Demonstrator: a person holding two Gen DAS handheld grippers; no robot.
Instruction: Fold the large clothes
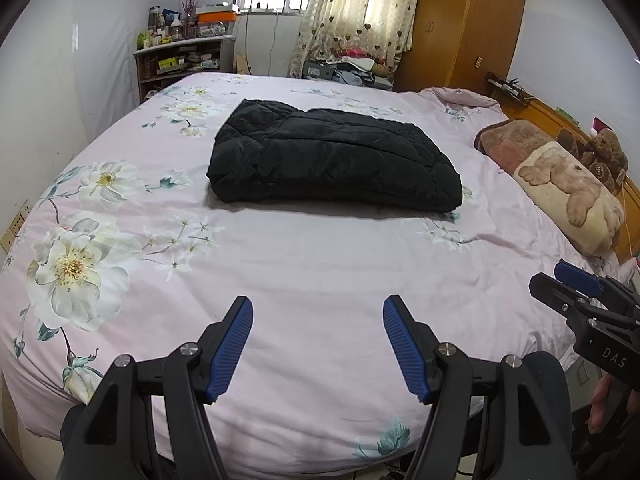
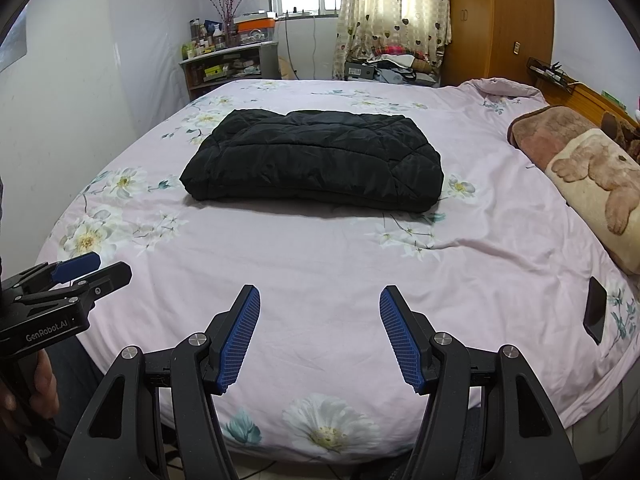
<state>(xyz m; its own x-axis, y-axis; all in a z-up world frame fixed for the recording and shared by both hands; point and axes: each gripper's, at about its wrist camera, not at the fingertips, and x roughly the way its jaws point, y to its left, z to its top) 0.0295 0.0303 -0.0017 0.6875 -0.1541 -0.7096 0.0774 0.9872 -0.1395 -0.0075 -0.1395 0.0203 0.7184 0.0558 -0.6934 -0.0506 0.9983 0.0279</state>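
Left wrist view: the left gripper (image 1: 318, 344) hangs over the near edge of the bed (image 1: 320, 264), its blue-padded fingers (image 1: 232, 350) spread wide apart with nothing between them. The black padded jacket (image 1: 332, 160) lies folded into a compact bundle on the pink floral bedcover, well apart from the fingers, further up the bed and roughly in line with the gap between them. The right gripper (image 1: 576, 284) shows at the right edge of this view, clear of the garment.

Right wrist view: the right gripper (image 2: 320, 338) is likewise above the near edge of the bed (image 2: 320, 264), fingers (image 2: 400, 340) apart and holding nothing. The jacket (image 2: 316, 160) lies well ahead of them, centred on the bed. A bear-print pillow (image 2: 592, 184) rests along the right side, and a dark phone (image 2: 595, 310) lies near the right edge of the cover.
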